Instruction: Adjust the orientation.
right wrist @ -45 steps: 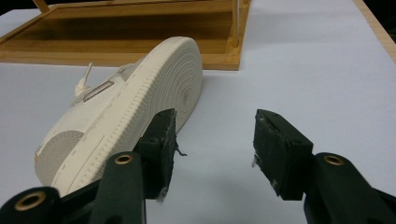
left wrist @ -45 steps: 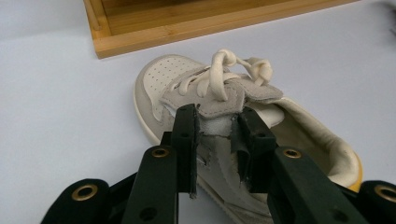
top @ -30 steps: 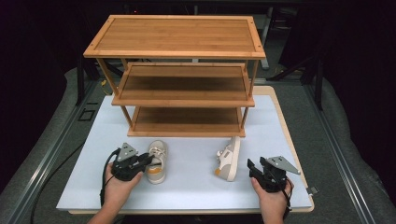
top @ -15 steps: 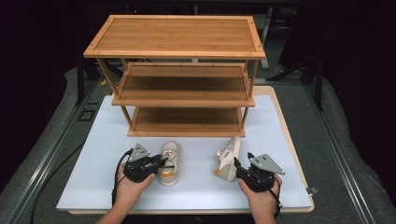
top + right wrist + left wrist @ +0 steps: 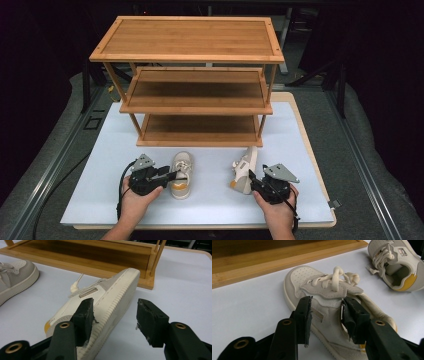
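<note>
2 beige sneakers sit on the white desk [image 5: 100,200] in front of a 3-tier wooden shoe rack [image 5: 195,75], w/ your hands coming in from the near edge. Your left tongs [image 5: 172,175] reach in from the side of the left shoe [image 5: 181,175], which stands upright w/ toe toward the rack; in the left gripper view the jaws are spread to either side of its tongue and collar, close to the material but not visibly squeezing it. Your right tongs [image 5: 250,177] are at the right shoe [image 5: 245,170], which lies tipped on its side, sole facing right, near the rack's front right leg. Right gripper view: jaws spread wide, 1 pad against the shoe's upper, the other well clear of the sole.
</note>
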`<control>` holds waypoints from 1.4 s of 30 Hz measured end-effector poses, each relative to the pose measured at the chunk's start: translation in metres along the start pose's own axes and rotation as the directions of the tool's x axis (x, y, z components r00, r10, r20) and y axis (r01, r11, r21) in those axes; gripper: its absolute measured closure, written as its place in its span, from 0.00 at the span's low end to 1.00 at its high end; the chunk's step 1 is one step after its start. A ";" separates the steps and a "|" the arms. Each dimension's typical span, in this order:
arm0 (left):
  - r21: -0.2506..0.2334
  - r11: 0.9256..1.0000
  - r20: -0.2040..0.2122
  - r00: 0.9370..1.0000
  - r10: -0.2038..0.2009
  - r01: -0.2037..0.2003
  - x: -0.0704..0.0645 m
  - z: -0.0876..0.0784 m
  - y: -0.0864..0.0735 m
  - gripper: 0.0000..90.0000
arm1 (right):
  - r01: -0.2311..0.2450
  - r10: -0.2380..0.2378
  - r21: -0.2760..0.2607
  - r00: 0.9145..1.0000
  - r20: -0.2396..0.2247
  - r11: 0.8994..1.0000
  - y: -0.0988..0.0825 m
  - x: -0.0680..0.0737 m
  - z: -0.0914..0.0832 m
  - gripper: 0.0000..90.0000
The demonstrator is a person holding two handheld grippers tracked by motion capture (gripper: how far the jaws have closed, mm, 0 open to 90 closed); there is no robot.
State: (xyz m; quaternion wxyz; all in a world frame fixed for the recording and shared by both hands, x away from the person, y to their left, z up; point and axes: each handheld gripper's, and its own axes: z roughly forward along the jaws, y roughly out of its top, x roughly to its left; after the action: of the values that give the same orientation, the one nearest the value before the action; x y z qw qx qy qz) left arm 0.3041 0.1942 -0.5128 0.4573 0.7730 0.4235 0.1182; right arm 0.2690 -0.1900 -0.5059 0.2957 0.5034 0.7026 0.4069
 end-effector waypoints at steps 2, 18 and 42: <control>-0.006 1.000 0.000 1.000 -0.004 0.004 0.000 -0.002 0.000 0.65 | -0.001 0.001 -0.002 1.000 0.003 1.000 -0.001 -0.001 -0.001 0.54; -0.039 0.998 0.005 0.999 -0.040 0.040 0.009 -0.008 0.002 0.57 | -0.082 0.077 0.059 0.994 0.081 0.995 -0.016 -0.030 -0.017 0.56; -0.052 0.998 0.000 0.999 -0.041 0.041 0.009 -0.008 -0.001 0.55 | -0.171 0.171 -0.001 0.984 0.053 0.985 -0.013 -0.037 -0.030 0.58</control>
State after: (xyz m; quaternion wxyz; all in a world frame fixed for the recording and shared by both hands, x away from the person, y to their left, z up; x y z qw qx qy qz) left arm 0.3048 0.2055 -0.5107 0.4792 0.7520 0.4363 0.1202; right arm 0.2500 -0.2353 -0.5024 0.2774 0.5730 0.6495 0.4158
